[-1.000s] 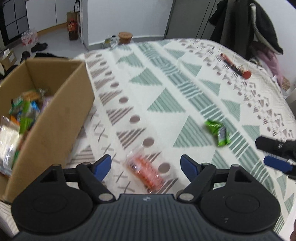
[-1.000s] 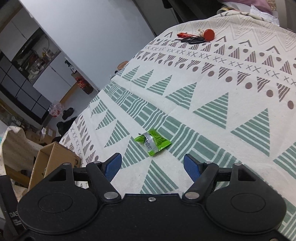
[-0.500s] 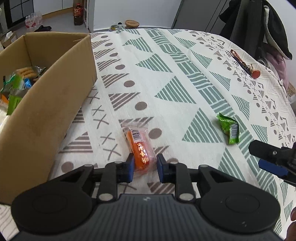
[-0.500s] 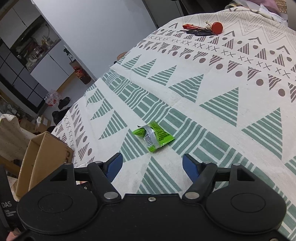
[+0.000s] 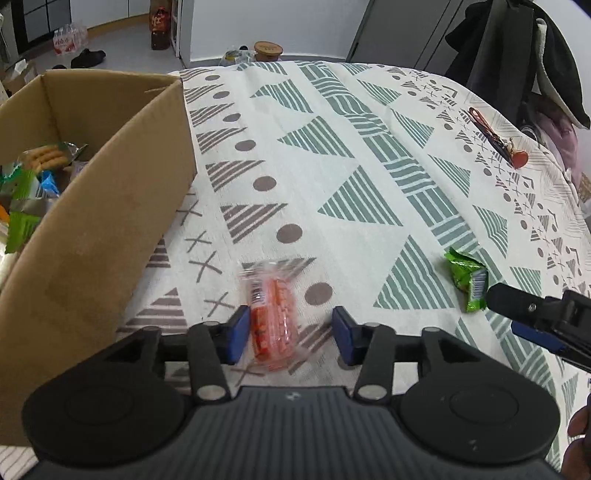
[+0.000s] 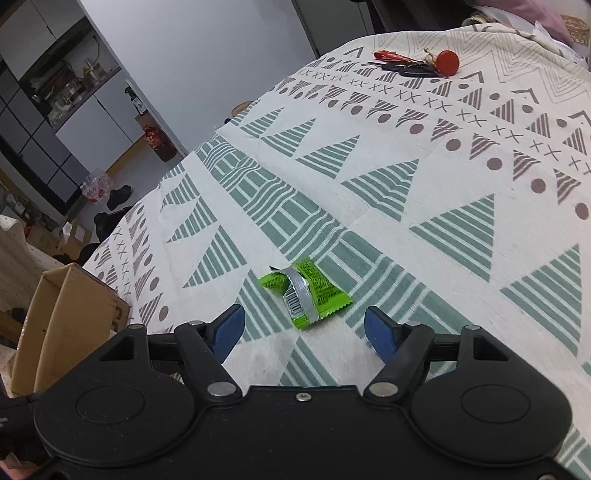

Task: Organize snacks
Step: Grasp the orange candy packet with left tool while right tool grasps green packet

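An orange snack in a clear wrapper (image 5: pixel 274 314) lies on the patterned tablecloth (image 5: pixel 332 155), between the fingers of my left gripper (image 5: pixel 290 338). That gripper is open, with its left pad close to the wrapper and its right pad apart from it. A green snack packet (image 6: pixel 304 291) lies just ahead of my open right gripper (image 6: pixel 304 330); it also shows in the left wrist view (image 5: pixel 468 282), with the right gripper (image 5: pixel 532 317) beside it. A cardboard box (image 5: pixel 92 229) holding several snacks stands at the left.
A bunch of keys with a red tag (image 6: pixel 417 66) lies at the far side of the table. Dark coats (image 5: pixel 517 55) hang behind the table's far right. Bottles, shoes and a bag (image 5: pixel 159 22) are on the floor beyond the box.
My left gripper closed around the orange snack half a second ago and has opened again; the snack still lies on the cloth. My right gripper has moved closer to the green packet.
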The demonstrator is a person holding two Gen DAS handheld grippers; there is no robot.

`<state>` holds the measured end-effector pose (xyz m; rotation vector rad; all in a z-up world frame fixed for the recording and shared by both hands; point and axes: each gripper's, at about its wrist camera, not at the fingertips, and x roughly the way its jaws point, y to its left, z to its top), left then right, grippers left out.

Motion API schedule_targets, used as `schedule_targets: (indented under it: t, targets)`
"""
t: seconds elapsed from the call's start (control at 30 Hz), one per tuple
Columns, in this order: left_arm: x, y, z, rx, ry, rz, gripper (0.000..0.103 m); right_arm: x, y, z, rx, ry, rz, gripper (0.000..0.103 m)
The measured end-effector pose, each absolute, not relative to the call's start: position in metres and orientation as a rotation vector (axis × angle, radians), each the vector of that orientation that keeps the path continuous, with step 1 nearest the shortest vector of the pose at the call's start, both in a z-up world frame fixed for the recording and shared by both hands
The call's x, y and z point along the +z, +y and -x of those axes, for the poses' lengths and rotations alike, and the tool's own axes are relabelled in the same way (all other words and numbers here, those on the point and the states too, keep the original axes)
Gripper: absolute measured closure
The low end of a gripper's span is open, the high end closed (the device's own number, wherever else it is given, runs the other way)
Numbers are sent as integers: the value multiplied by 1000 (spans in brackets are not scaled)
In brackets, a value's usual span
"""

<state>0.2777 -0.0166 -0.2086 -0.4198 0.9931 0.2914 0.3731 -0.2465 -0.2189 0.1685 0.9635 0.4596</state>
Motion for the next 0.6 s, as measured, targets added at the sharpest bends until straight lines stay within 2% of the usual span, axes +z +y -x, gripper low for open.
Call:
schedule_targets:
  t: [0.03,0.07,0.6]
  targets:
    - [-209,-16,-278,288,986,431,70,-220,-245,-375,455,961,-163,32]
    - [-210,-14,-280,276,983,451,83,-221,-244,-377,447,953,-156,32]
    - [-208,-10,-306,221,961,421,83,-230,-228,-394,488,877,-122,35]
